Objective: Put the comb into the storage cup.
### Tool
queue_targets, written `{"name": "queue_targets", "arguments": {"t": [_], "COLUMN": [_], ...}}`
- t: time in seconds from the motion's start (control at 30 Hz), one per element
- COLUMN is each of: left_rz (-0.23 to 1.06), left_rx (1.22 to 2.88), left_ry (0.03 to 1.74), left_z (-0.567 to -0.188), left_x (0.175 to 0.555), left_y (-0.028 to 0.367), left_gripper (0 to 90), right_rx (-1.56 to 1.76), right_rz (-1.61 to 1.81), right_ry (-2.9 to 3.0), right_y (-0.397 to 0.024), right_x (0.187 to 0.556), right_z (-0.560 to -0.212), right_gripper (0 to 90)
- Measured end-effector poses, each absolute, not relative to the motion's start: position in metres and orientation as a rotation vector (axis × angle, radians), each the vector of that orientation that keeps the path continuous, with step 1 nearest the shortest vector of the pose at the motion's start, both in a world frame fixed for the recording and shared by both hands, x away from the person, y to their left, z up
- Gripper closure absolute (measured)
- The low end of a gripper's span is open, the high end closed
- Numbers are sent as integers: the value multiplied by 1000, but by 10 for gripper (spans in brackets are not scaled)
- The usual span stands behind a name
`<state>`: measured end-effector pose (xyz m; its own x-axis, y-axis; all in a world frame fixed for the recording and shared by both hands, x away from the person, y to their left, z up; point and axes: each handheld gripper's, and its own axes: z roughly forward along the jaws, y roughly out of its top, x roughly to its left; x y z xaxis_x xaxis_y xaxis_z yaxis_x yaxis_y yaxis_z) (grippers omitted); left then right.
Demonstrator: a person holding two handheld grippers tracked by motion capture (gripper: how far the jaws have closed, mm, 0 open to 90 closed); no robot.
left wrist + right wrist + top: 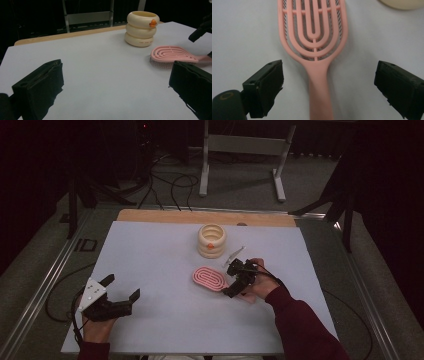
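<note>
Right gripper (329,85) is hovering, fingers apart, astride the pink hairbrush (314,42) handle; left gripper (121,289) is resting, fingers apart. No legible writing.

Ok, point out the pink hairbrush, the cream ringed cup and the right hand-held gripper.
pink hairbrush (313,30): right gripper view, slotted head.
cream ringed cup (141,28): left gripper view, middle ring.
right hand-held gripper (329,87): right gripper view, between open jaws.

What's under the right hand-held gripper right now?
The pink hairbrush lies bristles down on the white table, its handle running between the open jaws of the right hand-held gripper. The handle's end is hidden.
</note>
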<state>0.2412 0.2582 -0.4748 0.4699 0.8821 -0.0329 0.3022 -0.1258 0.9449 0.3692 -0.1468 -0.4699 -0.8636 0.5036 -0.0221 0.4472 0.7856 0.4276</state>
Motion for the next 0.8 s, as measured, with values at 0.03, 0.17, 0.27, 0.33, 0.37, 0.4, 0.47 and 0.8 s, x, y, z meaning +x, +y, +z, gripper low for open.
{"name": "queue_targets", "arguments": {"t": [0.03, 0.17, 0.27, 0.33, 0.37, 0.4, 0.47, 0.8], "left_rz": [694, 694, 694, 695, 695, 695, 696, 695], "left_rx": [1673, 1673, 1672, 1672, 1672, 1673, 1671, 1671], "left_ry": [1031, 1031, 1030, 1031, 1030, 1030, 1031, 1032], "left_z": [-475, -475, -475, -475, -475, -475, -474, -475], "left_x": [241, 241, 241, 241, 241, 241, 241, 241], "left_y": [258, 258, 258, 258, 258, 258, 259, 259], "left_gripper": [1, 1, 1, 1, 1, 1, 1, 1], "right_rx": [744, 746, 752, 745, 750, 766, 781, 714], "right_rz": [621, 605, 581, 565, 565, 559, 546, 500], "right_ry": [2842, 2864, 2889, 2902, 2907, 2909, 2921, 2973], "right_y": [-147, -148, -146, -147, -147, -147, -148, -144], "right_x": [370, 374, 373, 375, 376, 377, 378, 378], "right_z": [-472, -478, -483, -485, -486, -487, -490, -495], "right_gripper": [86, 91, 91, 90, 90, 91, 90, 331]}}
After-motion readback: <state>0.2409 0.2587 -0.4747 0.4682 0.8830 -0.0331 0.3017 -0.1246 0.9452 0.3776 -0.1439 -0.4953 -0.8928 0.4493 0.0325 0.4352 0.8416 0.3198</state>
